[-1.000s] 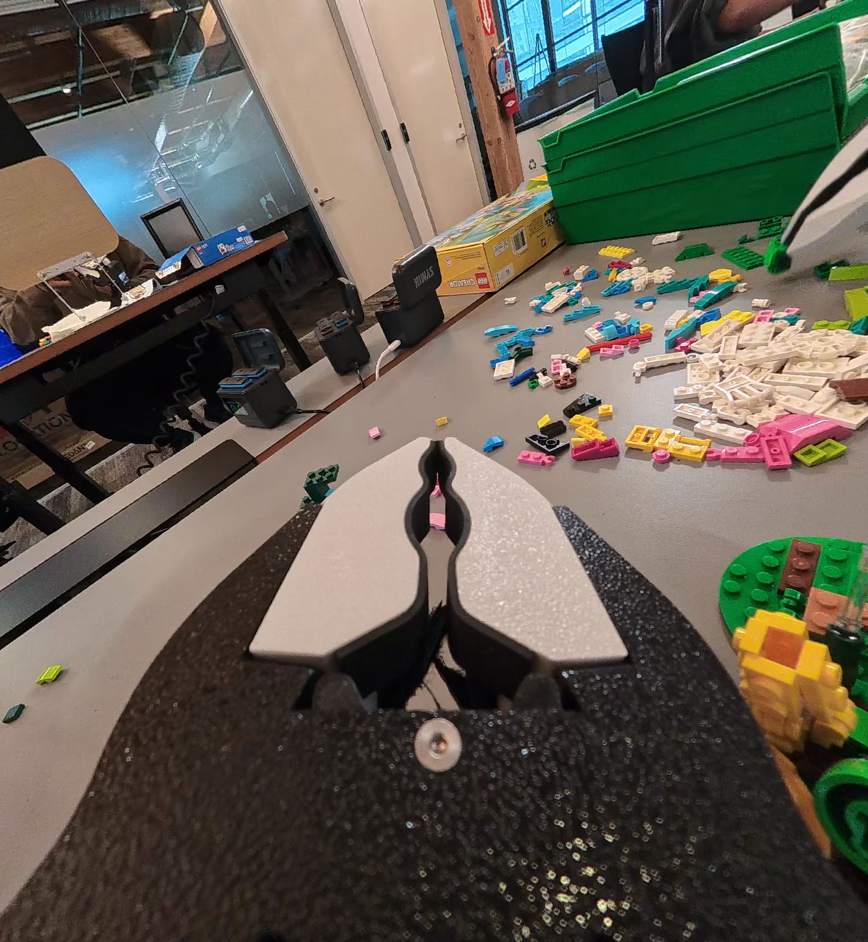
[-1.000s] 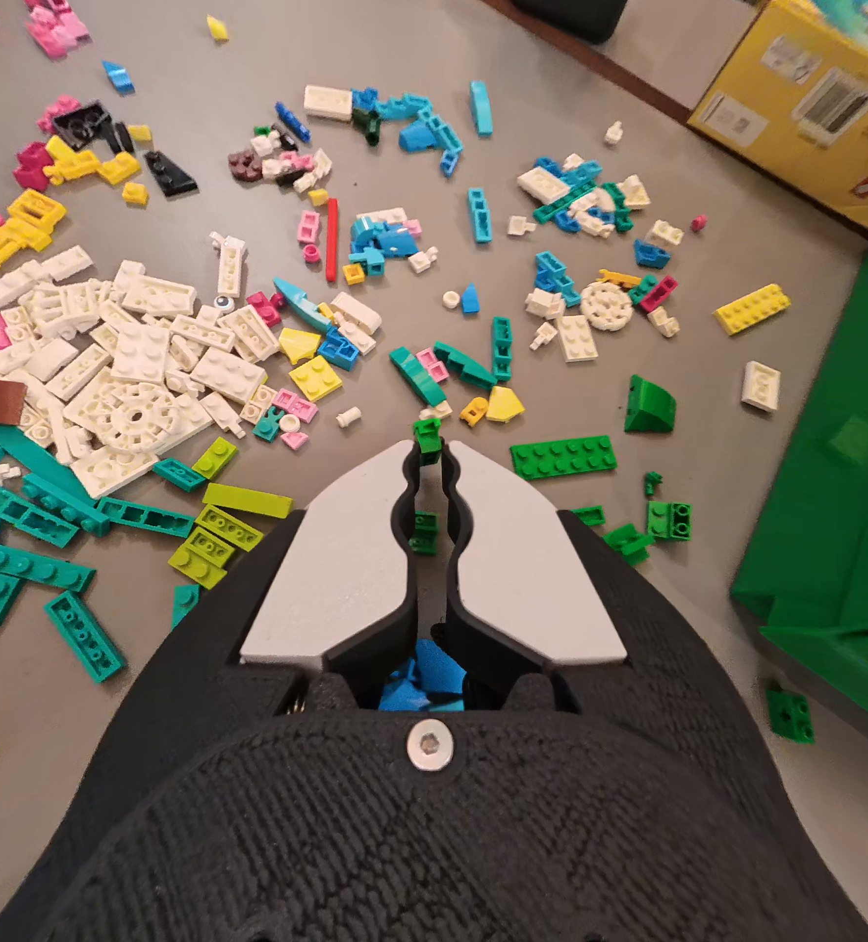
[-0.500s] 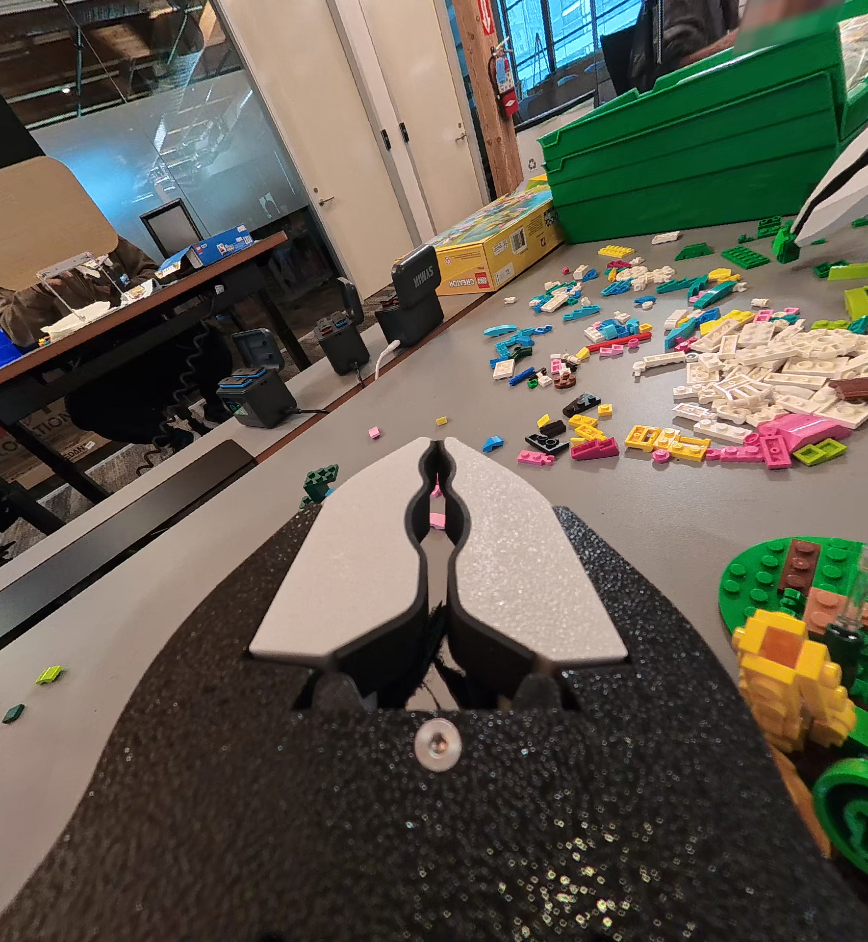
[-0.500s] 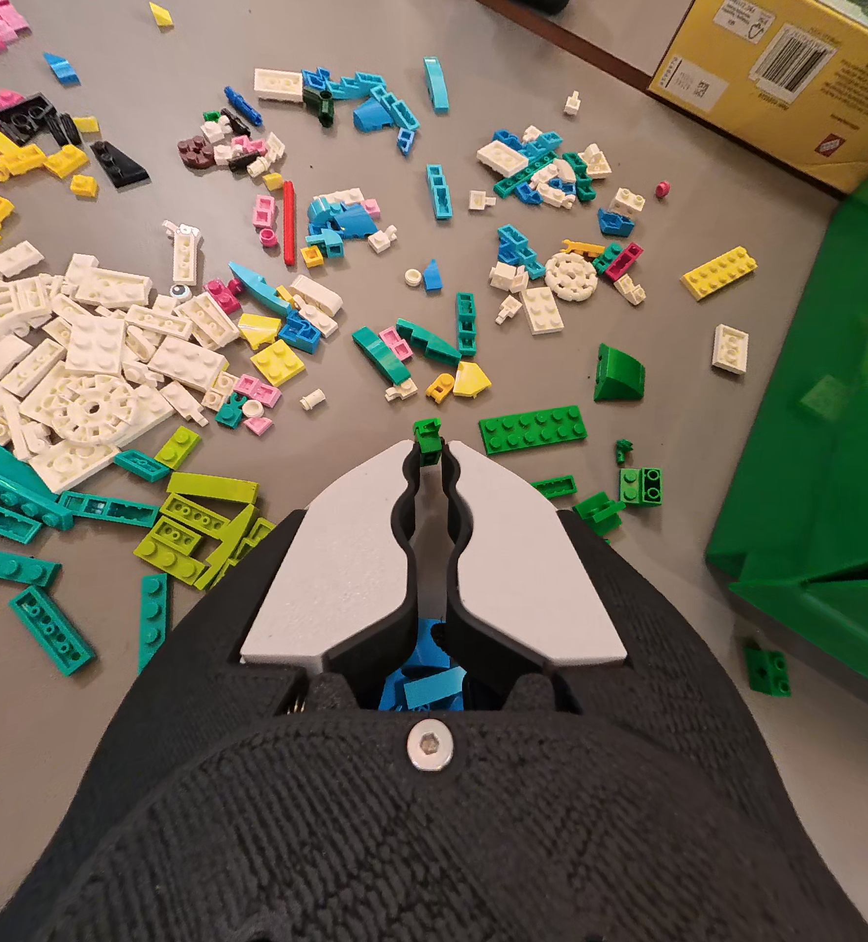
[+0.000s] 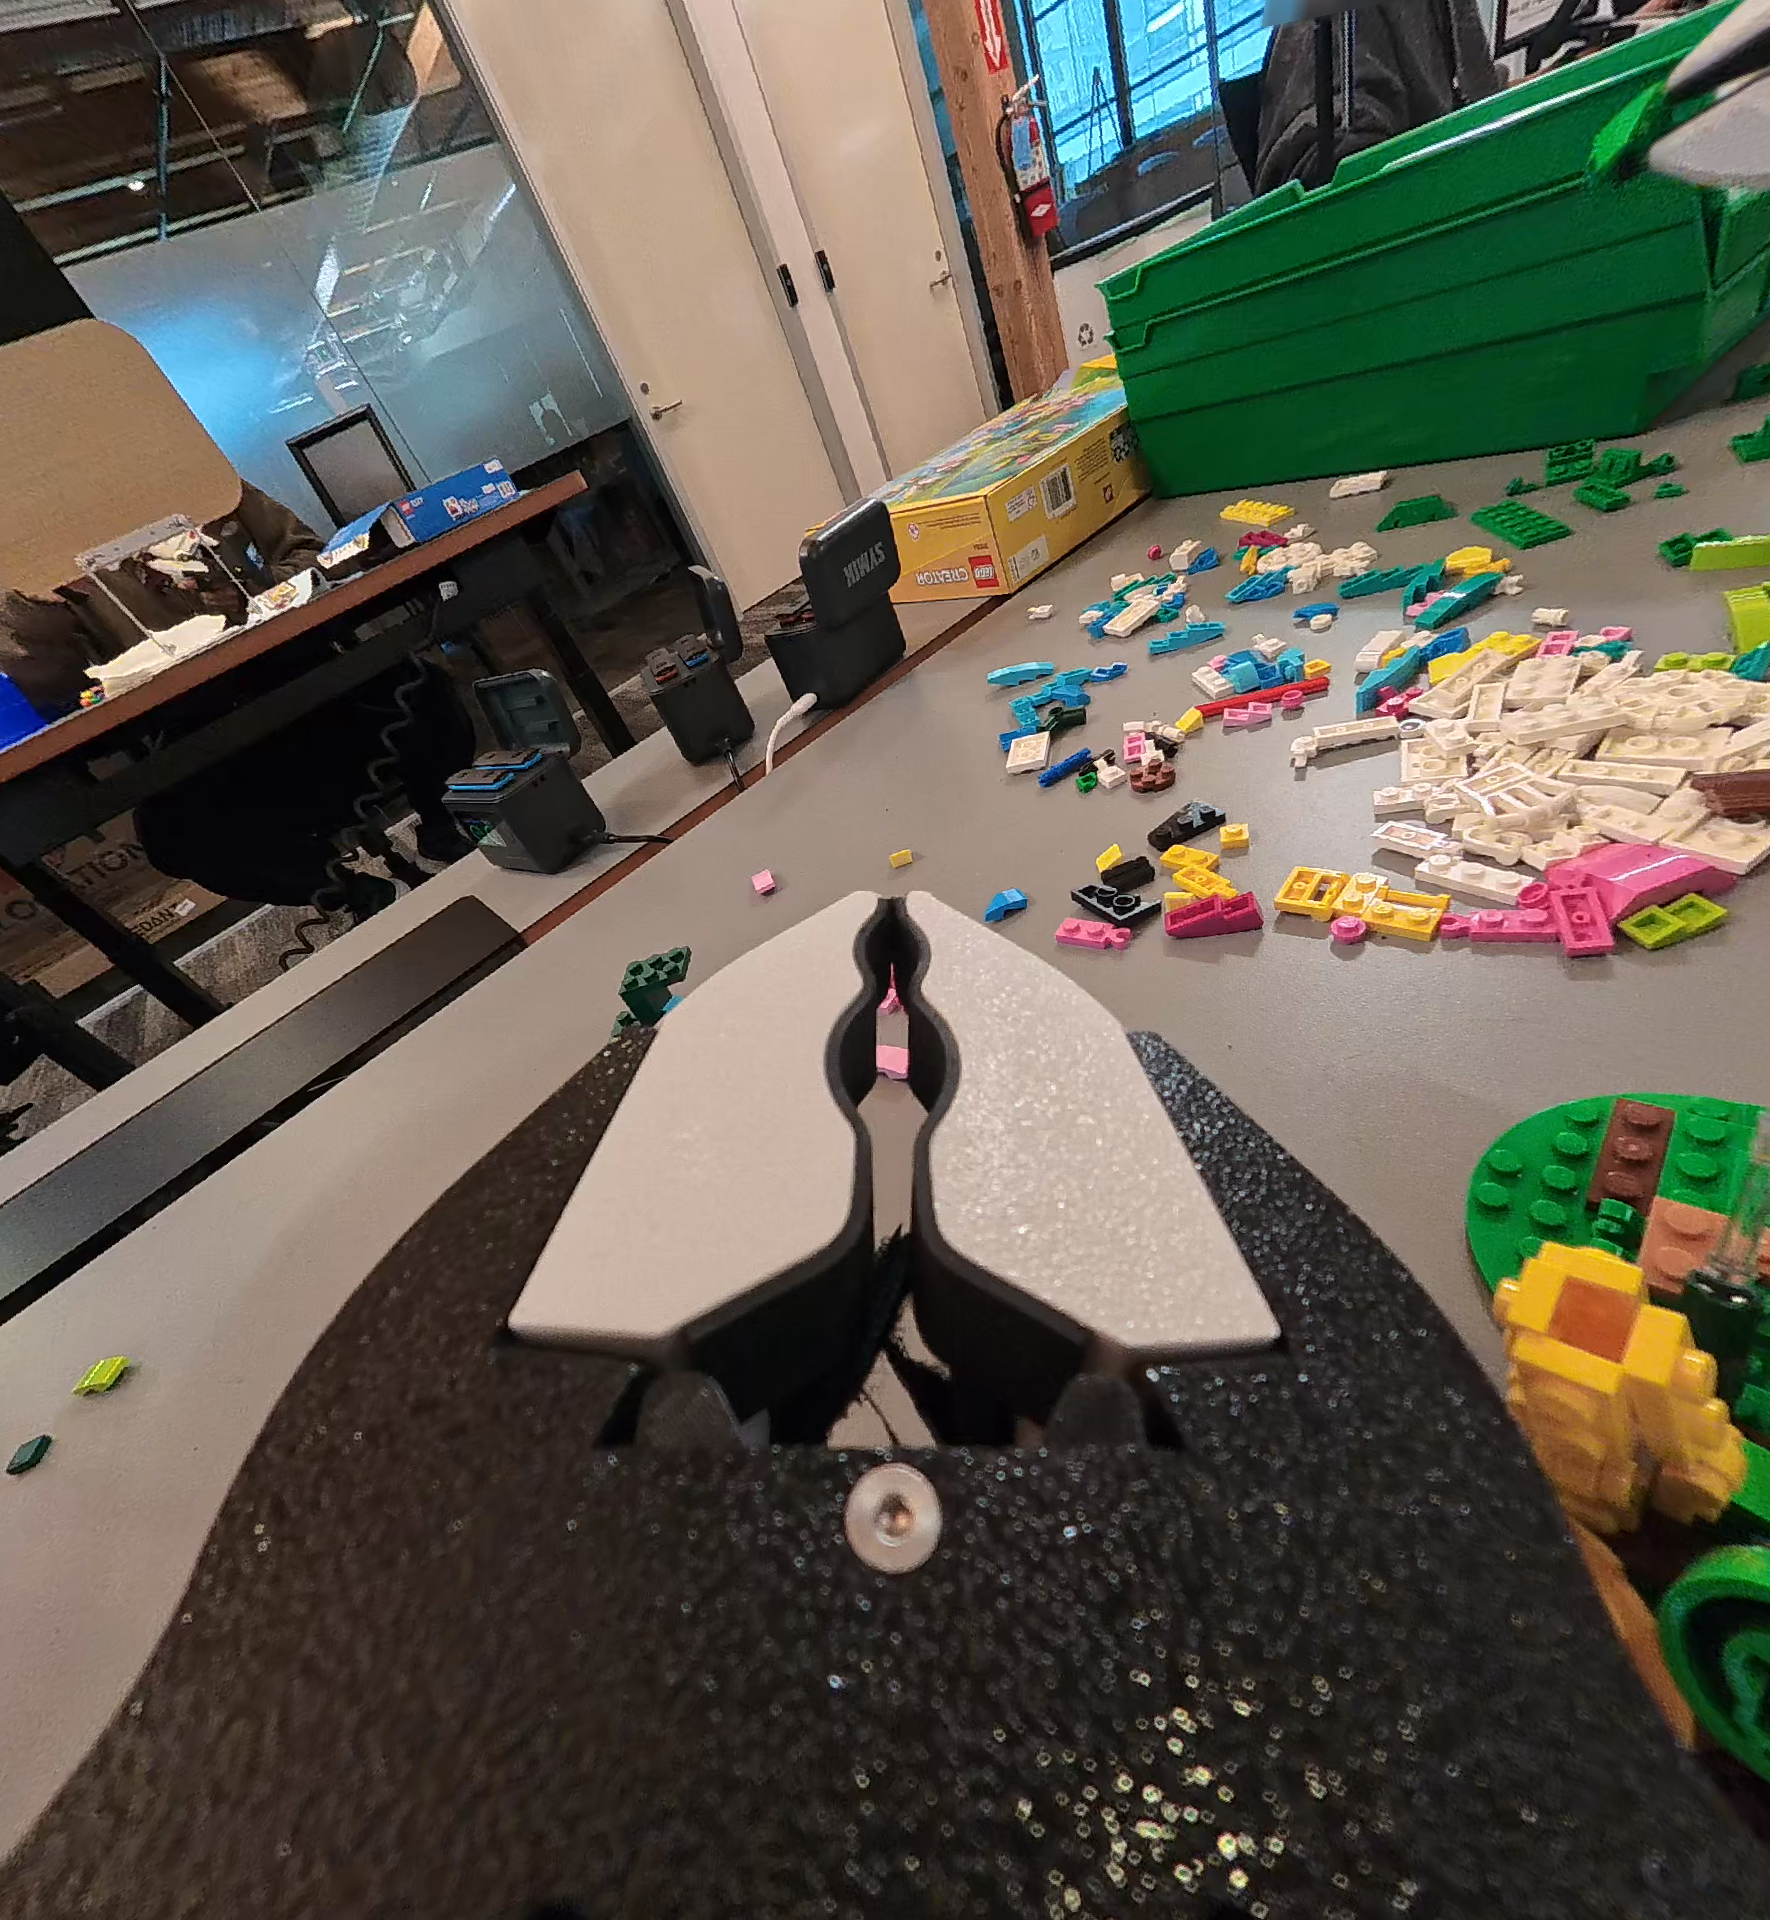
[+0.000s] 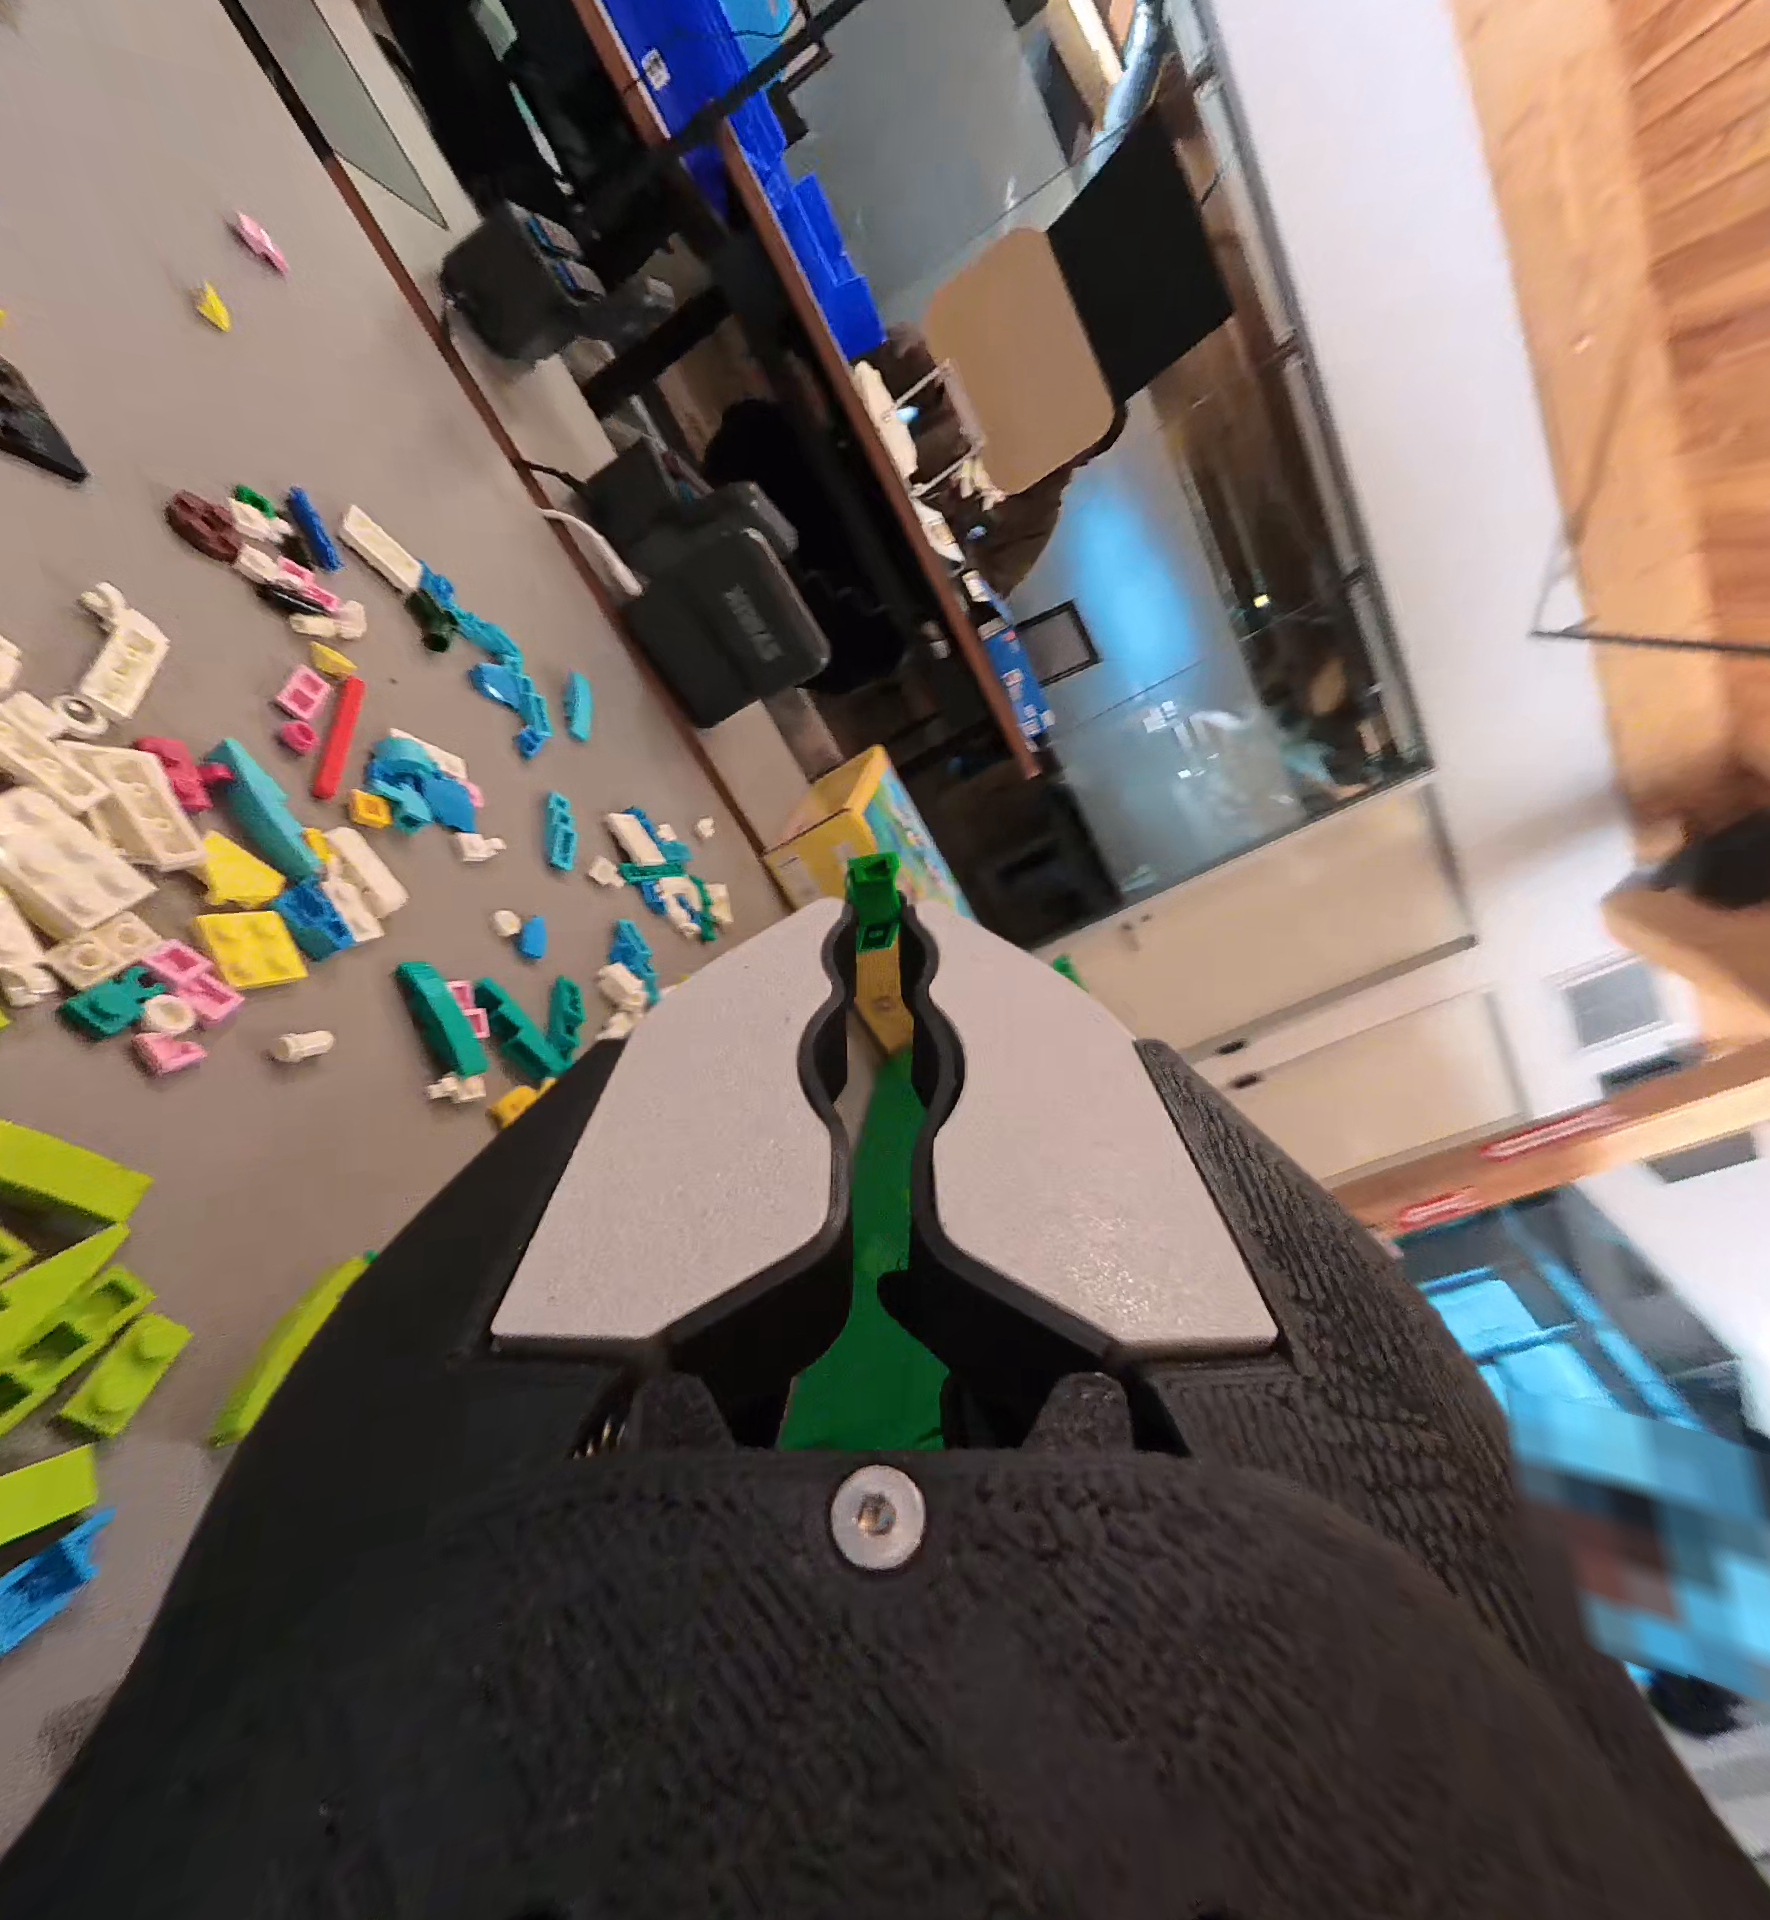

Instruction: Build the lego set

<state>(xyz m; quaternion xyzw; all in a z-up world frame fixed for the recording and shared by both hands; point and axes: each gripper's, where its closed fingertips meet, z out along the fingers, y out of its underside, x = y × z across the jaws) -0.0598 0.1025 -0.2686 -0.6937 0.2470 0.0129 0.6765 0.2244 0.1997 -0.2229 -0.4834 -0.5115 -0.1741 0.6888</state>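
1. A small green brick (image 6: 873, 902) is pinched at the very tips of the right tool (image 6: 879, 914). The pads press on its sides and its upper end pokes out past the fingertips.
2. The right tool is lifted off the grey tabletop (image 6: 268, 1122) and tilted. In the left wrist view it shows at the upper right (image 5: 1629, 130), with the green piece at its tip, in front of the stacked green bins (image 5: 1400, 343).
3. Behind the right tool's tips lies a yellow box (image 6: 829, 831) at the tabletop's edge. To their left lie scattered teal, blue and white bricks (image 6: 507, 997), farther left a heap of white plates (image 6: 19, 790), and nearer the camera lime-green pieces (image 6: 19, 1299).
4. The left tool (image 5: 893, 906) is shut tip to tip on nothing. It hovers low over a bare stretch of tabletop (image 5: 1224, 1039).
5. Through the gap behind its tips a small pink piece (image 5: 891, 1060) shows on the tabletop below, not gripped.
6. Beside the left tool on its left is a dark green brick cluster (image 5: 652, 982). Ahead lie a blue slope (image 5: 1006, 904), a pink tile (image 5: 762, 883) and a yellow tile (image 5: 900, 858).
7. To the left tool's right stands a built model on a round green plate (image 5: 1546, 1174), with a yellow brick figure (image 5: 1608, 1382) in front.
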